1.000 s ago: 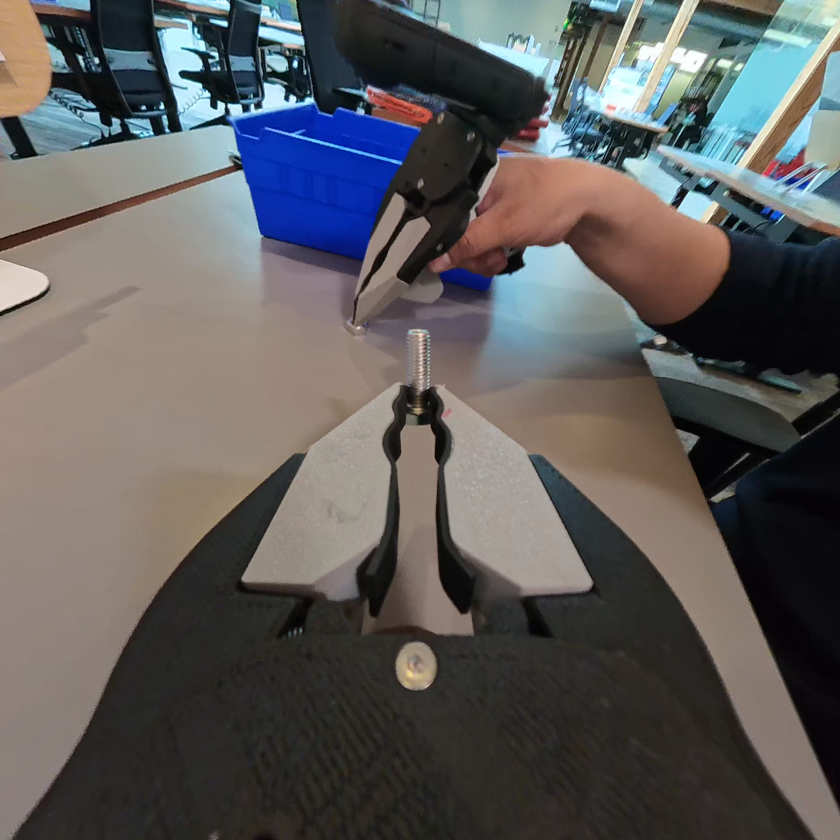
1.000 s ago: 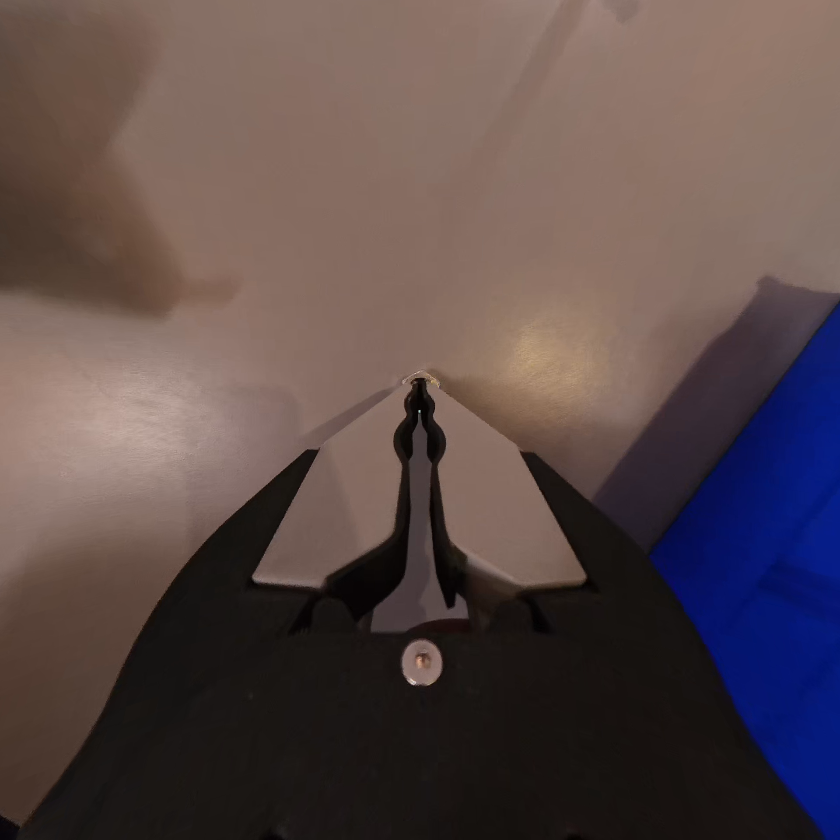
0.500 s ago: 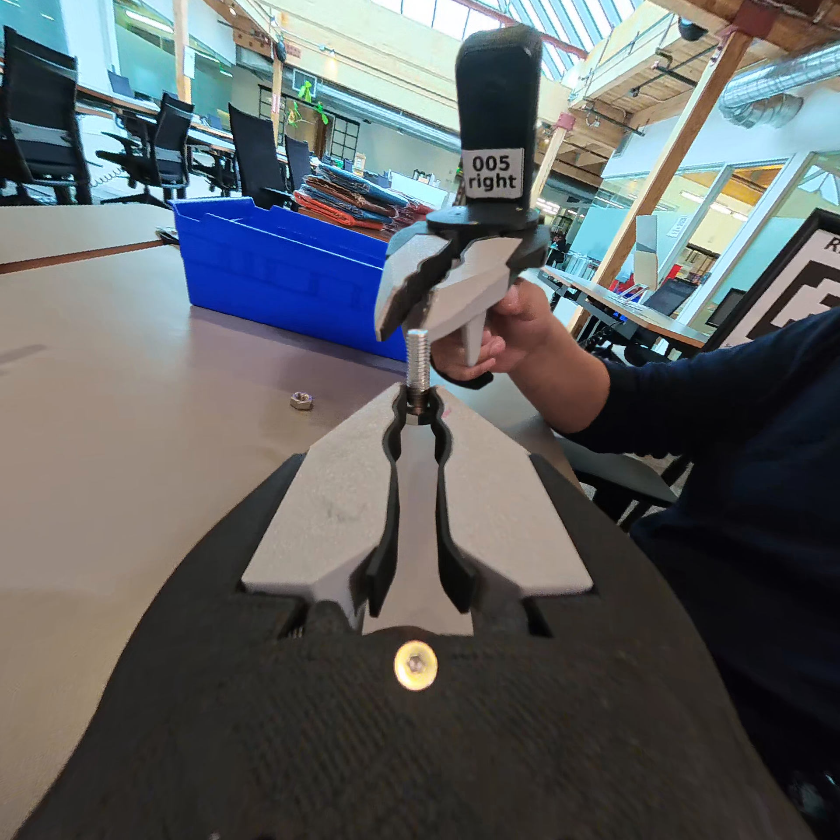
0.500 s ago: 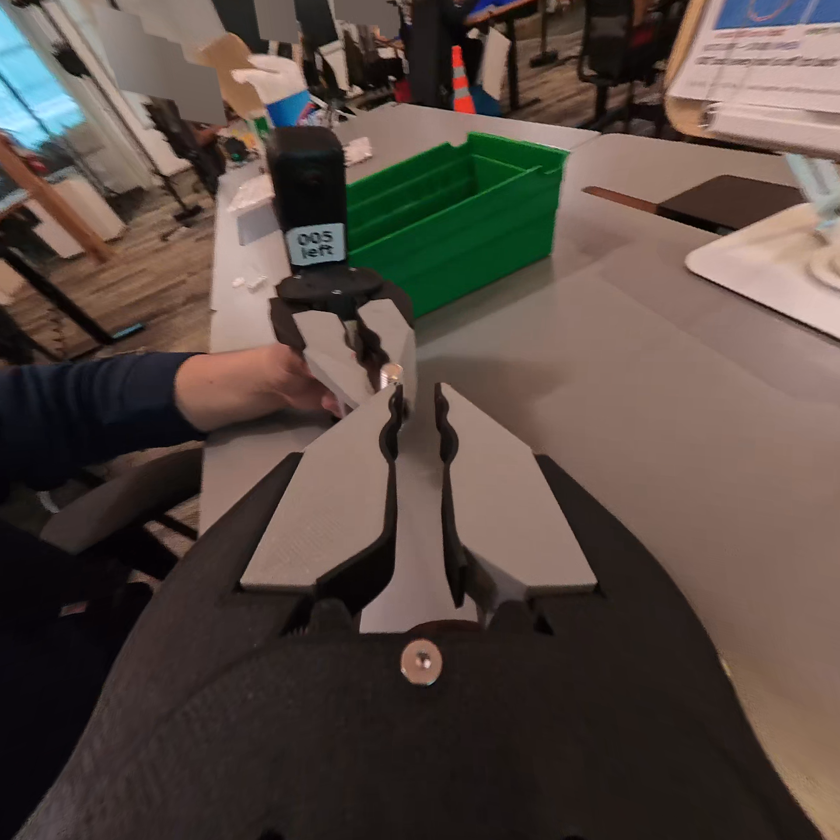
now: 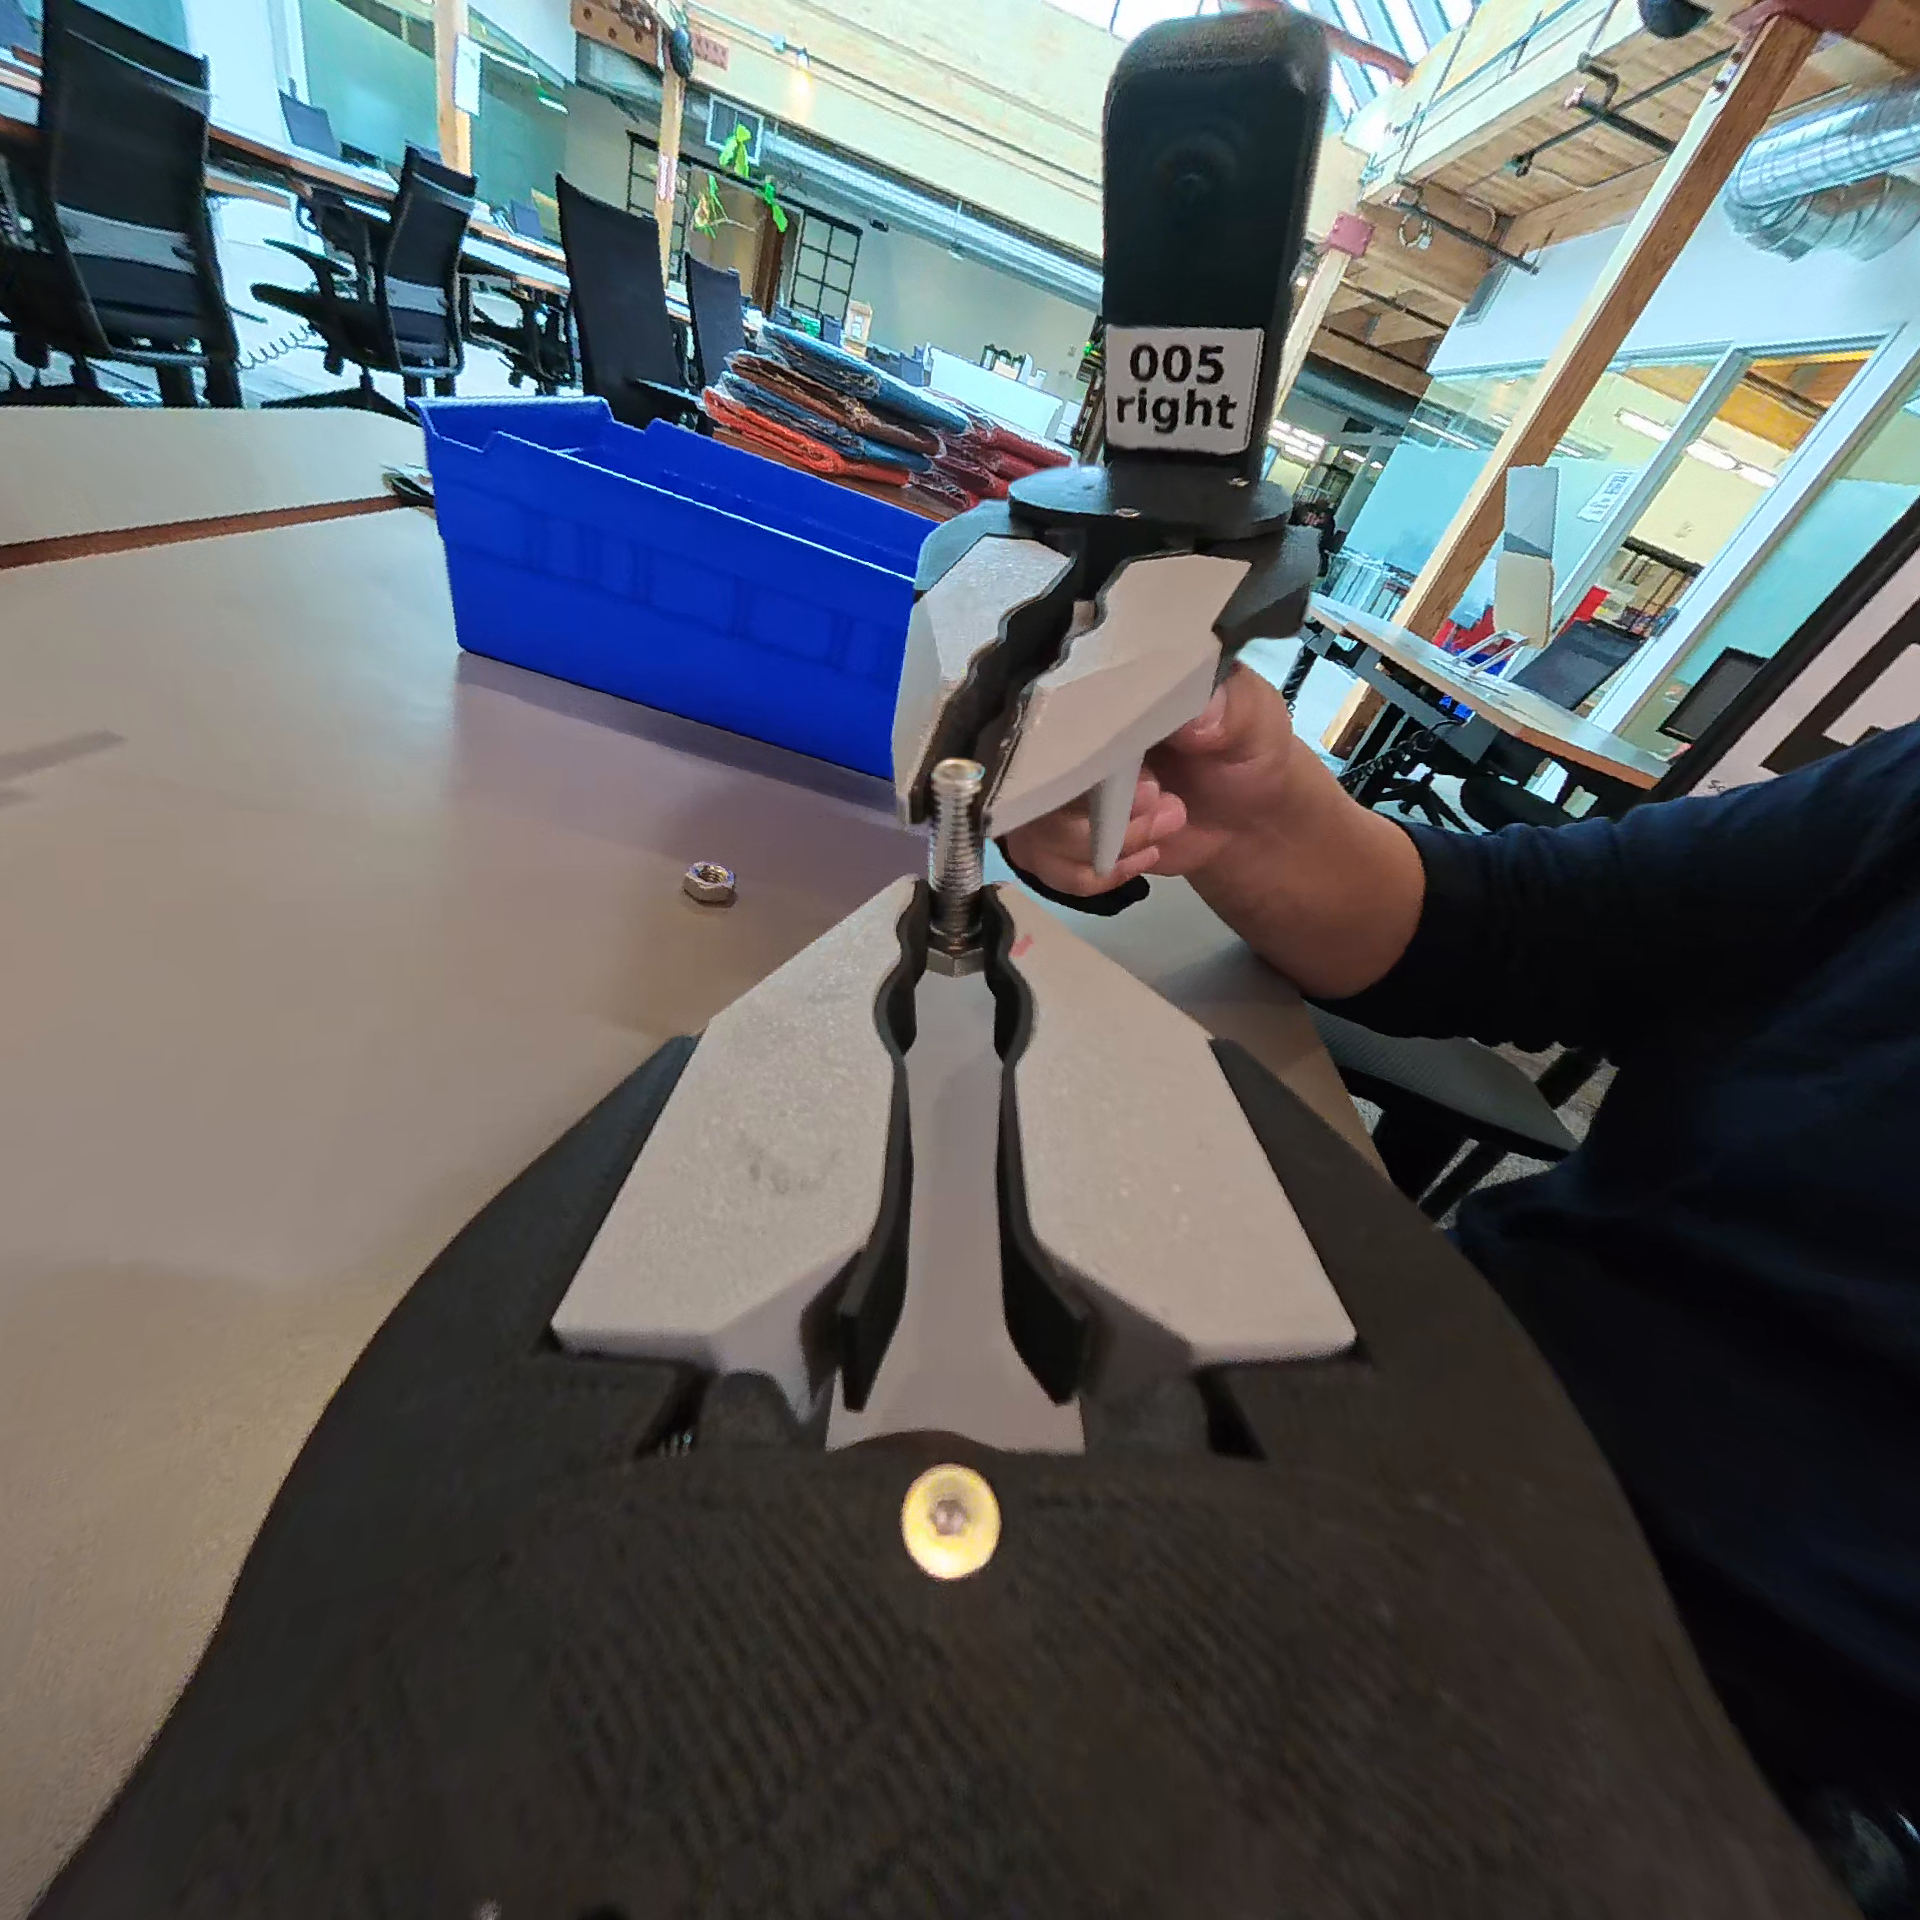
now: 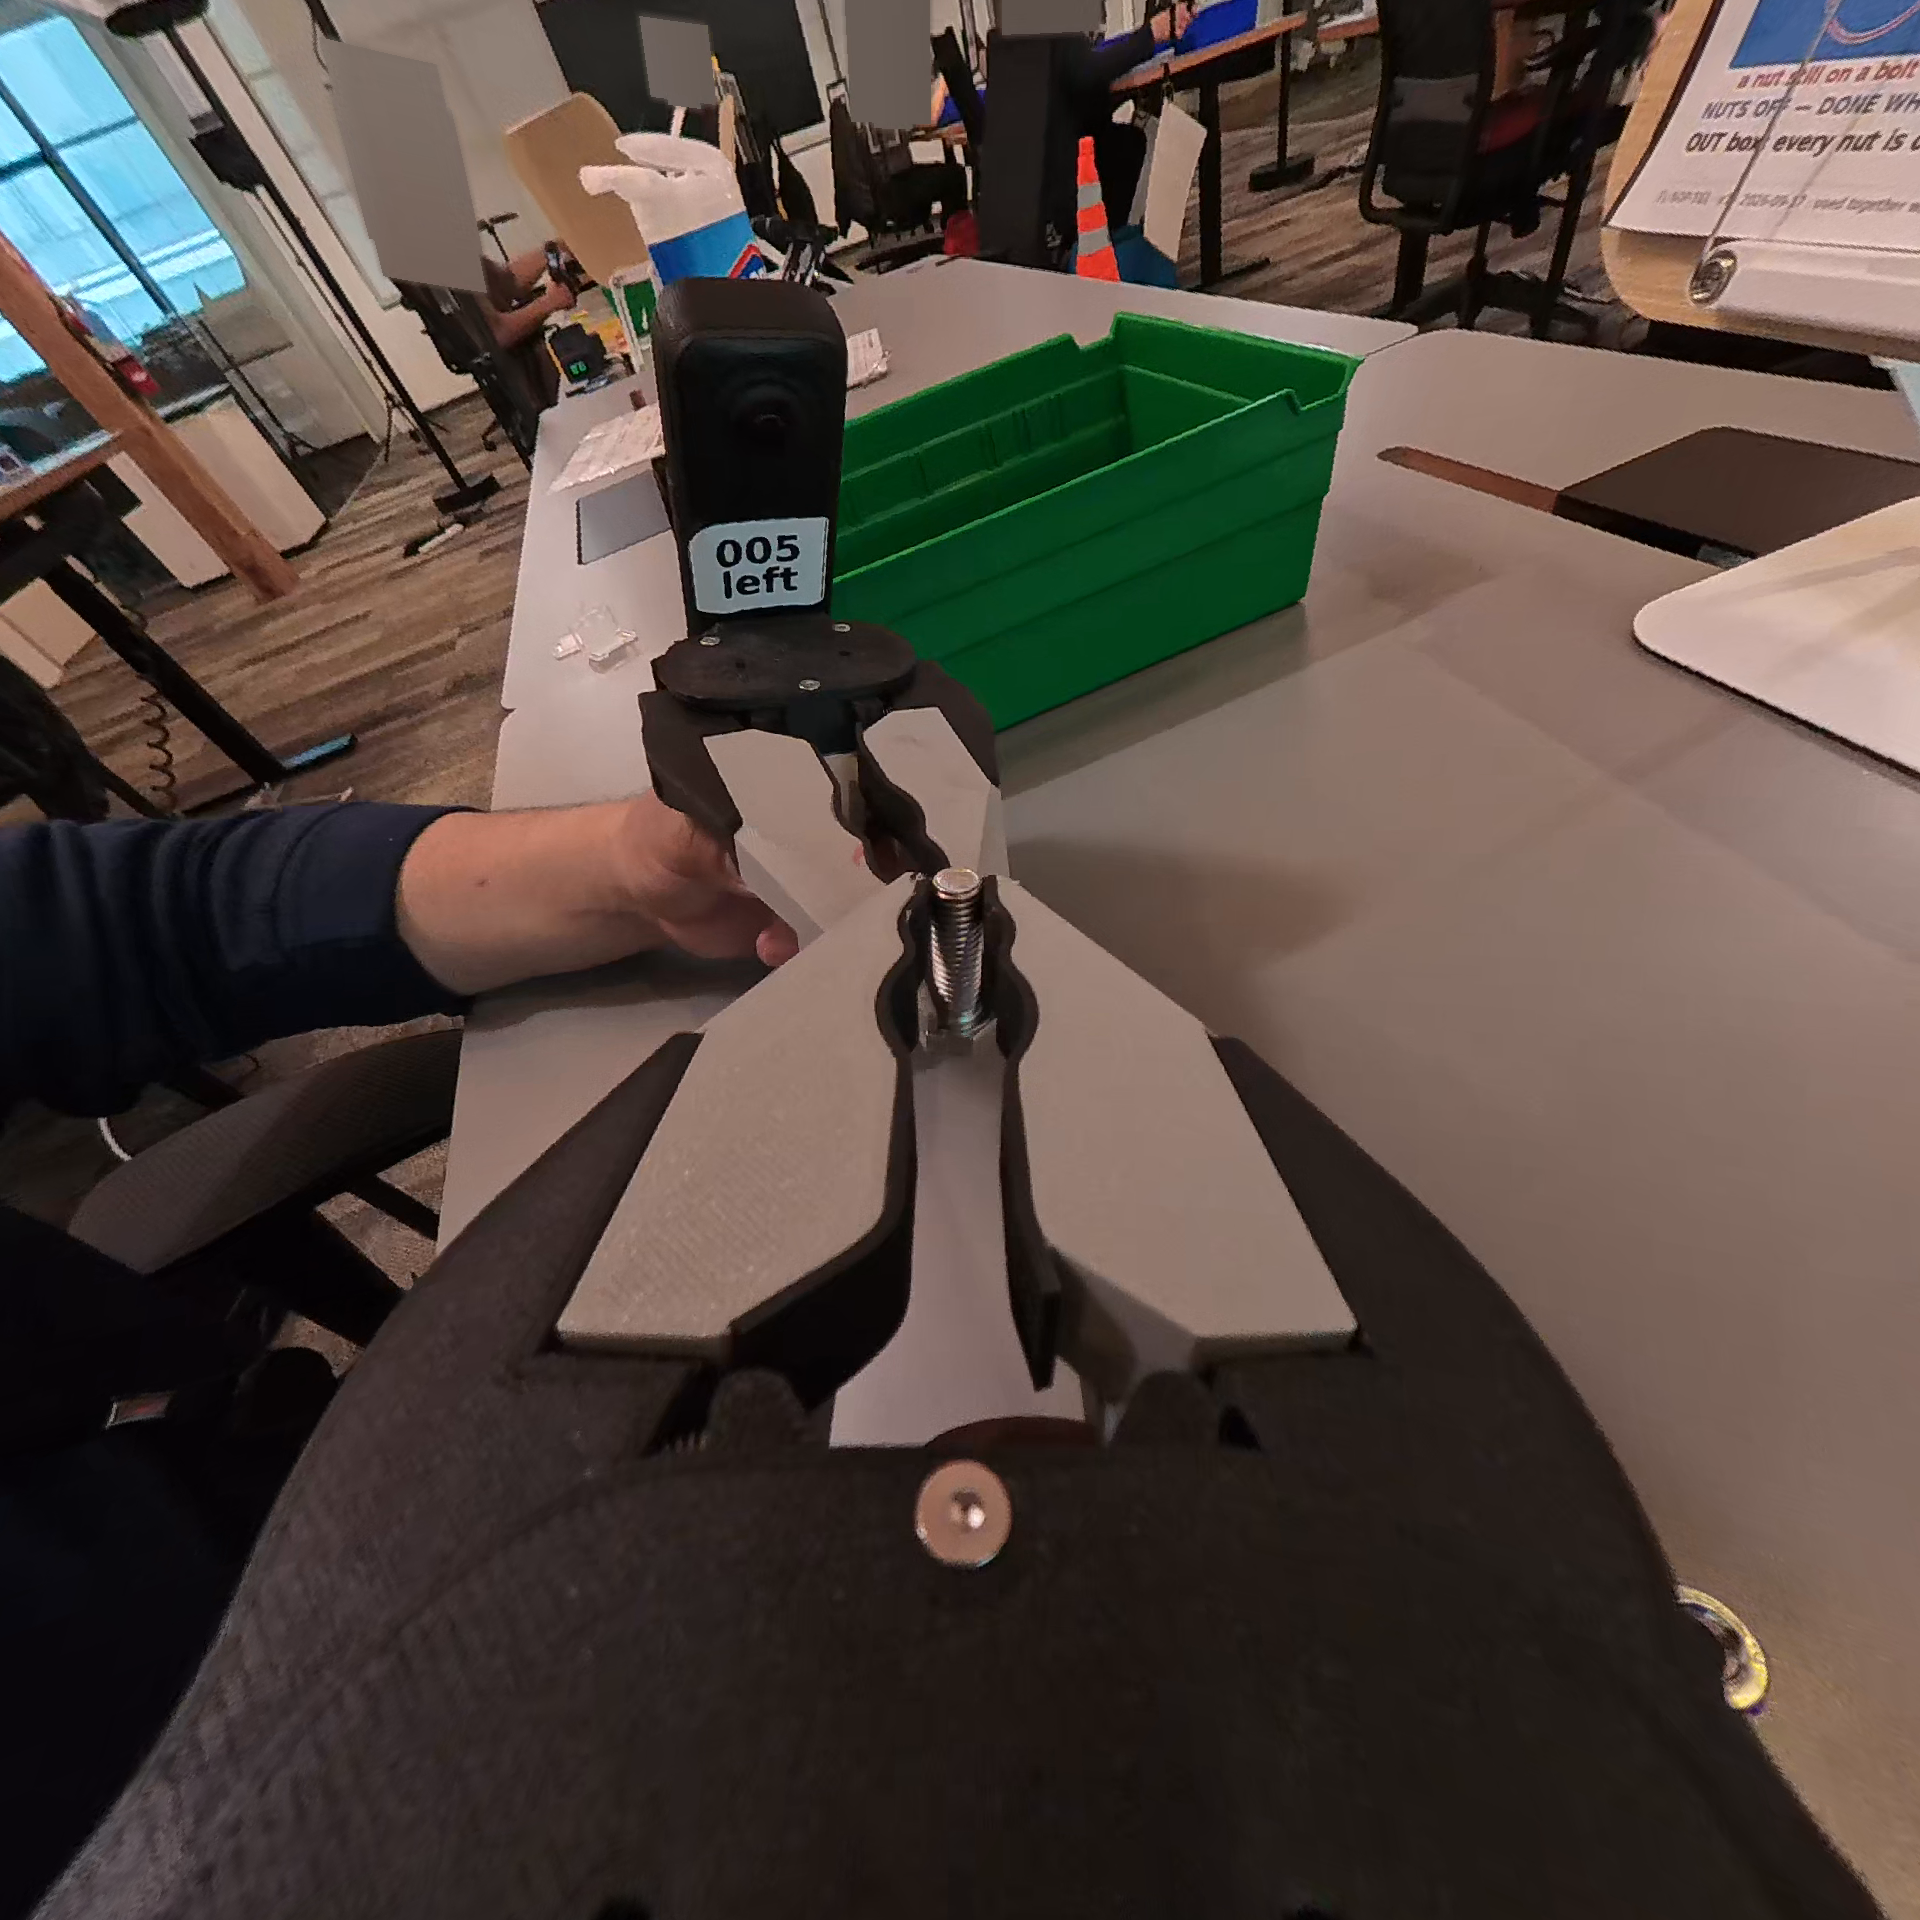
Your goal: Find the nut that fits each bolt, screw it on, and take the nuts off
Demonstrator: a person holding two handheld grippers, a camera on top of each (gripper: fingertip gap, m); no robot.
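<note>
Steel nut (image 5: 710,881) lies loose on the grey bench (image 5: 312,935), out in the open, left of the grippers and in front of the blue bin (image 5: 665,582). The bin stands toward the bench's far edge, its long side facing the work.

At centre, the left gripper (image 5: 951,914) is closed to a narrow gap on the hexagonal end of the bolt (image 5: 954,831). The threaded shank stands upright and bare above its tips. Pinching the bolt at the head leaves the whole thread free for a nut and probably stops it from turning.

The right gripper (image 5: 956,810), in a hand (image 5: 1195,831) coming from the bench's right edge, comes down over the top of the bolt. In its own view its fingers (image 6: 790,1122) flank the shank with only a little room each side. Whether they press on the thread cannot be told, and no nut shows between them.

A green bin (image 6: 1091,540) stands farther along the bench, behind the left gripper.

Judged from this, no nut is on the bolt. Fitting it is not yet done.
</note>
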